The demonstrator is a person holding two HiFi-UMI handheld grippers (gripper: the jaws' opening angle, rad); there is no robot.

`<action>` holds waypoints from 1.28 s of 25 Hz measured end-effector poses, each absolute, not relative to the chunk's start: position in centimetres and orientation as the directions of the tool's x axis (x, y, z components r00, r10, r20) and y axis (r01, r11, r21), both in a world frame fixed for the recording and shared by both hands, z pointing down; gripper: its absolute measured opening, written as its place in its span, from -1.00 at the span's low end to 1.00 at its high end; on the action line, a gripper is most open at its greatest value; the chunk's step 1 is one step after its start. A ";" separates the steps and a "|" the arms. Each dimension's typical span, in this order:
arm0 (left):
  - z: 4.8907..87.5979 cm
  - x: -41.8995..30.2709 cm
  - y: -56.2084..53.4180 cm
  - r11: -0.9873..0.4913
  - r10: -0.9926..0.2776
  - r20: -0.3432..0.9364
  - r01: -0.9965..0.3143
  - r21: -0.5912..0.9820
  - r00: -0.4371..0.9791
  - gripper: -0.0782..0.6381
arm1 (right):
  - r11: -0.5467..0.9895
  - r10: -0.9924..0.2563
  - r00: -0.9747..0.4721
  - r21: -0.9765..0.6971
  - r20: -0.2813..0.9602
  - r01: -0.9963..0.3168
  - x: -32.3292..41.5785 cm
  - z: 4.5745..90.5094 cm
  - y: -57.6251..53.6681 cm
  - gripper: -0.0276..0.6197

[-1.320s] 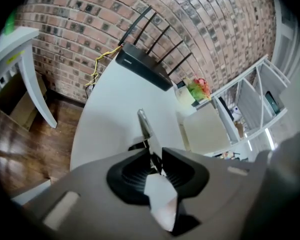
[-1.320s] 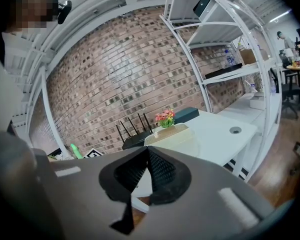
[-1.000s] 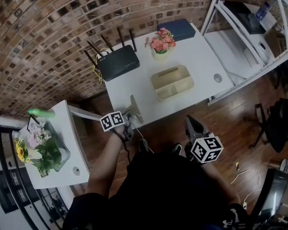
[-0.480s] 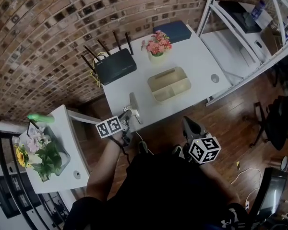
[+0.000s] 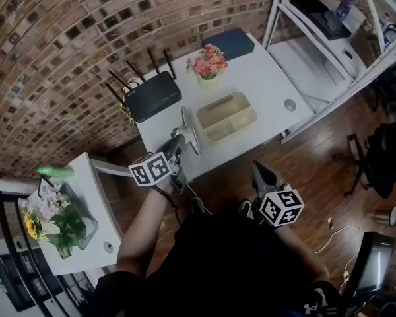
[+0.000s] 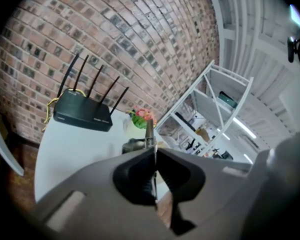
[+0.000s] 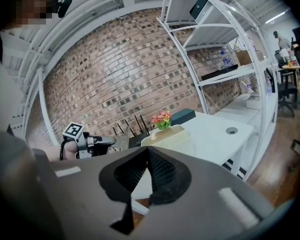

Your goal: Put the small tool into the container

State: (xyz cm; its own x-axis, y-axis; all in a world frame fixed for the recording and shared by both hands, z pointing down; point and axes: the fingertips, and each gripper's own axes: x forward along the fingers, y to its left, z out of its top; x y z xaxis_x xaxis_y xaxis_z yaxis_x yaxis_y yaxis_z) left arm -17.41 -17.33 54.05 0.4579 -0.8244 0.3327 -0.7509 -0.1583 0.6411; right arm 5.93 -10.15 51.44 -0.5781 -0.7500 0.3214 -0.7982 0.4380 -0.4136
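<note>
The small tool (image 5: 189, 128) is a flat grey metal blade. It stands over the white table (image 5: 264, 84), just left of the beige two-compartment container (image 5: 227, 115). My left gripper (image 5: 177, 142) is shut on its near end. In the left gripper view the tool (image 6: 149, 133) shows edge-on, pinched between the dark pads. My right gripper (image 5: 264, 173) hangs off the table's front edge, above the wood floor. Its jaws (image 7: 147, 153) are shut with nothing in them. From the right gripper view I see the left gripper (image 7: 97, 141), the tool (image 7: 122, 140) and the container (image 7: 166, 134).
A black router (image 5: 145, 96) with several antennas sits at the table's back left. A pot of pink flowers (image 5: 208, 65) and a dark blue box (image 5: 228, 41) stand behind the container. A white shelf rack (image 5: 330, 41) is to the right. A small side table with flowers (image 5: 59, 213) is to the left.
My left gripper has carried the tool forward from the table's front edge to a spot beside the container. The right gripper has stayed where it was.
</note>
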 end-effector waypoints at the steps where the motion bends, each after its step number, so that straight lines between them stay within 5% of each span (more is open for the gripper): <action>1: 53.2 -17.1 -17.7 -0.172 -0.830 0.317 -0.751 0.637 0.459 -0.76 | 0.433 -0.755 -0.573 -0.413 0.320 -0.801 6.1 51.4 -10.1 -0.89; 14: 47.9 -12.7 -21.5 -0.319 -0.844 0.241 -0.810 0.493 0.479 -0.76 | 0.362 -0.799 -0.506 -0.411 0.326 -0.837 8.8 51.4 -9.4 -0.89; 32: 51.8 -7.1 -22.3 -0.379 -0.820 0.362 -0.895 0.235 0.442 -0.76 | 0.300 -0.809 -0.473 -0.445 0.350 -0.844 11.2 52.1 -8.7 -0.89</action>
State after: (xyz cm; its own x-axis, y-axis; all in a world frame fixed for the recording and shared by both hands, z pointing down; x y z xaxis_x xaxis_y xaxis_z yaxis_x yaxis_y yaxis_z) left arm -7.08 -22.26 51.81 0.4424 -0.8203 0.3624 -0.8951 -0.3791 0.2347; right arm 11.22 -8.74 52.13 -0.4725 -0.8088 0.3502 -0.8435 0.3000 -0.4455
